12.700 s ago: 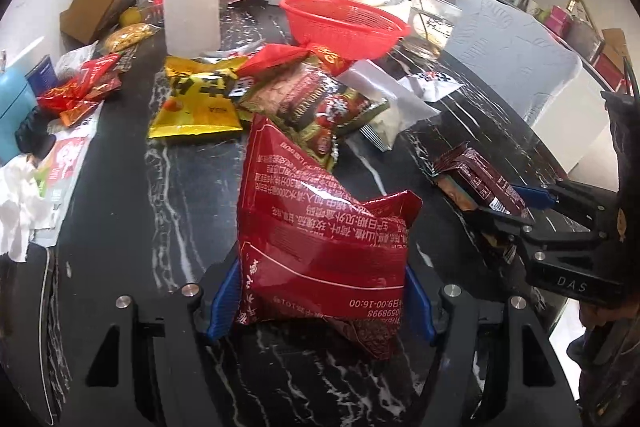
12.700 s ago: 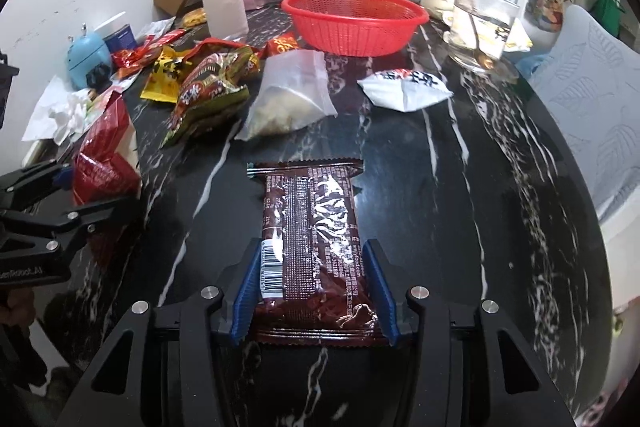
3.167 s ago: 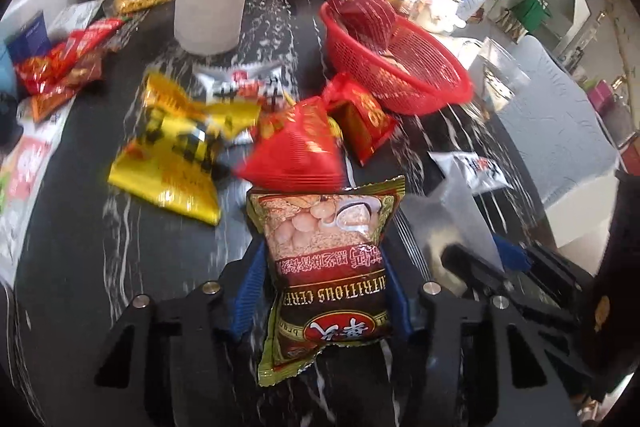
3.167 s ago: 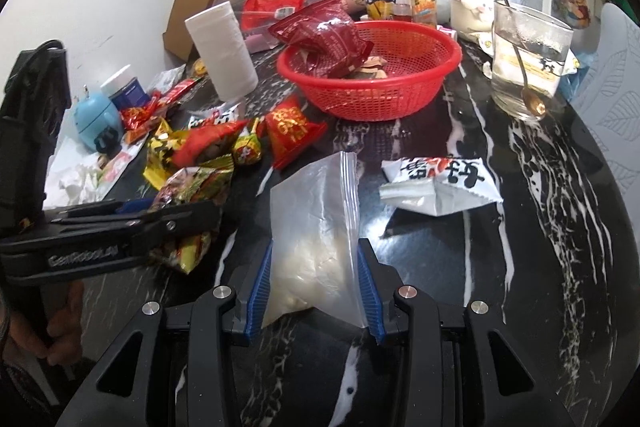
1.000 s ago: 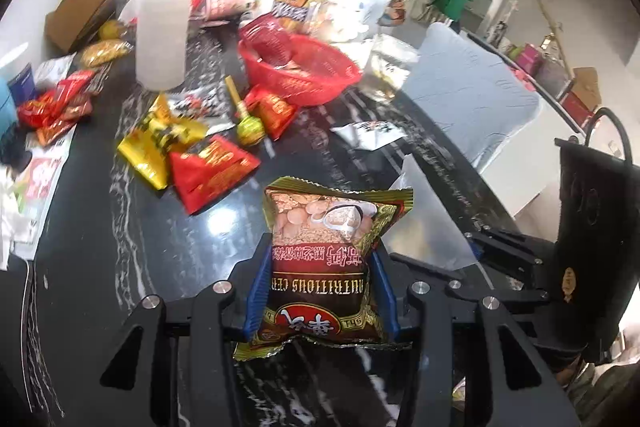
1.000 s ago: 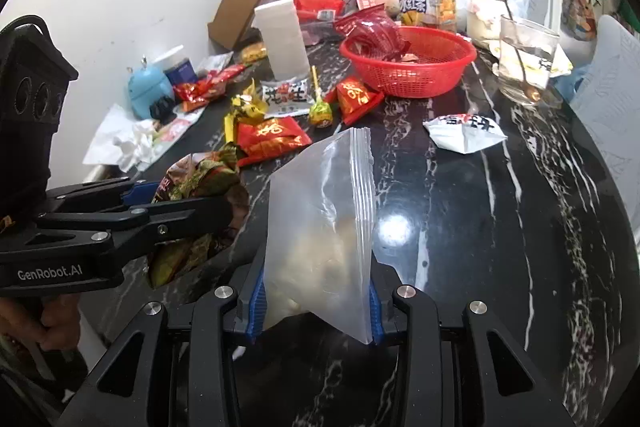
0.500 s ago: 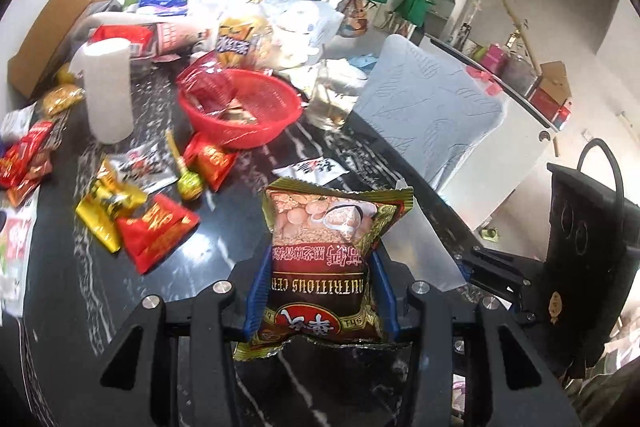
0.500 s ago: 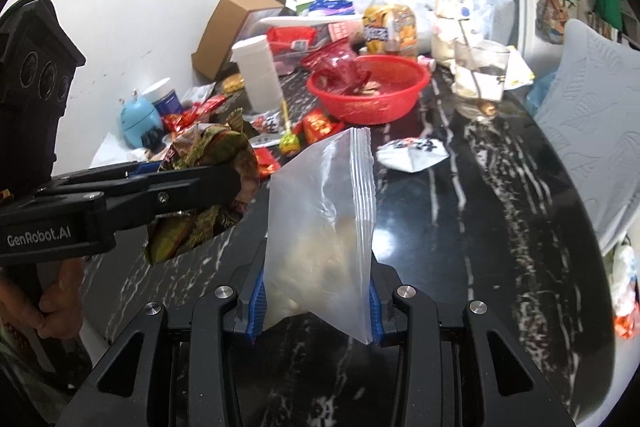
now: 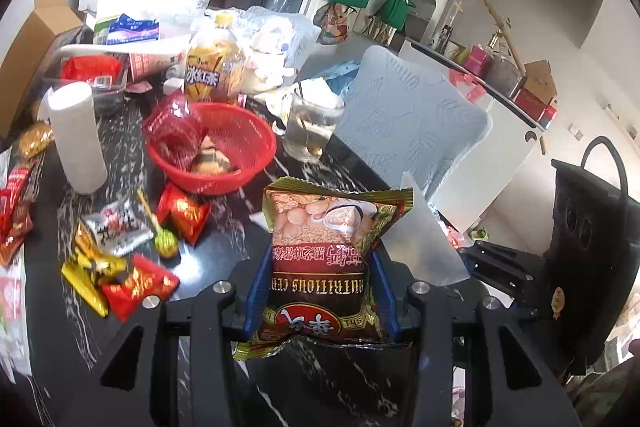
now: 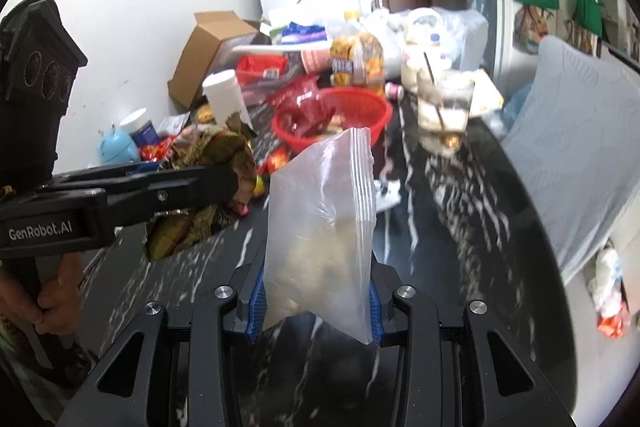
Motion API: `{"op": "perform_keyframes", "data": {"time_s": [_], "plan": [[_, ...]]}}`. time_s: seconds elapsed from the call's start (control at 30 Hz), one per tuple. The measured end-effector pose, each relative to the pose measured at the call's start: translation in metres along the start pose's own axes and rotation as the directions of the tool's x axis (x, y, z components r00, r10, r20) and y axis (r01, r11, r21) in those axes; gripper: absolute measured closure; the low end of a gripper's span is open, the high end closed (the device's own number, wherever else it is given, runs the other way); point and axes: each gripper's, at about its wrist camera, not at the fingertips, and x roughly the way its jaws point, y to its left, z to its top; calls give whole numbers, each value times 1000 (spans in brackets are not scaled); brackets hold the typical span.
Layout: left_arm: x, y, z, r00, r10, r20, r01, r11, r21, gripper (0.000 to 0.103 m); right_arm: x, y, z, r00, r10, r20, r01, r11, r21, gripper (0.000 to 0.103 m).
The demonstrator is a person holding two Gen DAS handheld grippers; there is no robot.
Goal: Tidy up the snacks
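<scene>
Surroundings: red plastic mesh basket [image 9: 236, 147] on black marble-pattern table [image 9: 72, 323], between white paper roll [image 9: 76, 137] and clear glass with spoon [image 9: 310, 125]; orange-labelled tea bottle [image 9: 214, 67] behind.
Count: two packets in basket, perhaps more, blurred; roughly seven loose wrappers left of it.
Left gripper [image 9: 320, 287]: clamped on brown-and-gold cereal packet [image 9: 324, 255], lifted off table.
Right gripper [image 10: 316, 299]: clamped on clear zip-lock plastic bag [image 10: 324, 219], raised.
</scene>
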Motion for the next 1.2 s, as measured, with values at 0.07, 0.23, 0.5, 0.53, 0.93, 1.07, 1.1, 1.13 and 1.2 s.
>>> {"op": "perform_keyframes", "data": {"time_s": [0.07,0.23,0.5,0.53,0.93,1.07,1.1,1.13,1.2], "plan": [[1,1,8,1000,9,11,-9,1000,3,59,2,-2,8,1000,-3,11,3,1000,-11,64],[7,5,28,999,37,32,-37,999,8,59,10,-9,32,1000,-8,30,9,999,-46,64],[18,15,65,994,72,82,-72,997,3,59,30,-20,75,998,-29,55,34,995,-94,64],[20,17,71,993,79,92,-79,997,4,59,33,-22,81,998,-30,58,35,995,-95,64],[52,38,121,983,94,159,-95,995,-2,59,70,-38,133,992,-85,94,98,985,-144,64],[61,47,138,976,123,182,-124,992,-6,59,81,-45,144,993,-72,91,85,986,-145,64],[65,49,142,975,128,181,-130,992,-4,59,84,-46,146,993,-72,92,85,986,-143,64],[69,51,145,975,131,178,-132,991,-5,59,88,-48,149,993,-70,92,83,986,-143,64],[76,55,150,977,131,169,-132,991,-10,59,95,-50,155,993,-71,89,83,987,-140,64]]}}
